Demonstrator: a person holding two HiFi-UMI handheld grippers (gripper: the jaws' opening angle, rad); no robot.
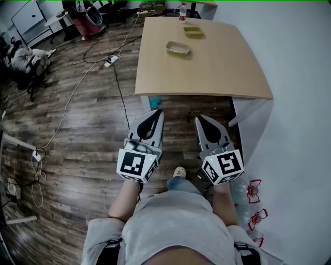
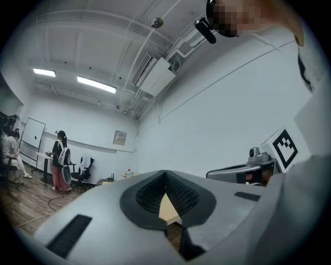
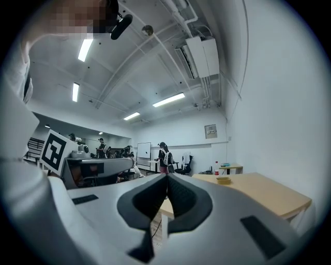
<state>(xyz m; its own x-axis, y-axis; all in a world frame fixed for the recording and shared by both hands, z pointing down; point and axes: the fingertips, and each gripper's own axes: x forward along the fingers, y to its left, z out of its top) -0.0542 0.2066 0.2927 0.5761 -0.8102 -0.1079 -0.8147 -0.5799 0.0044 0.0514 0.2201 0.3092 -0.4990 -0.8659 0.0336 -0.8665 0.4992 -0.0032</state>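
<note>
My left gripper point(image 1: 154, 115) is shut and holds nothing; it hangs over the wooden floor just short of the near edge of a light wood table point(image 1: 217, 72). Beside it, my right gripper point(image 1: 199, 120) is also shut and empty. In the left gripper view the jaws of the left gripper point(image 2: 165, 173) meet at their tips, and the same is true of the right gripper point(image 3: 167, 176) in its own view. On the table's far half lie two shallow olive trays point(image 1: 178, 49) point(image 1: 193, 32). A red-capped bottle point(image 1: 182, 12) stands at its far end.
A white wall point(image 1: 300, 103) runs along the right, with clear plastic bottles point(image 1: 248, 199) on the floor at its foot. A power strip point(image 1: 111, 61) and cables cross the floor to the left. An office chair point(image 1: 26, 67) and people are at the far left.
</note>
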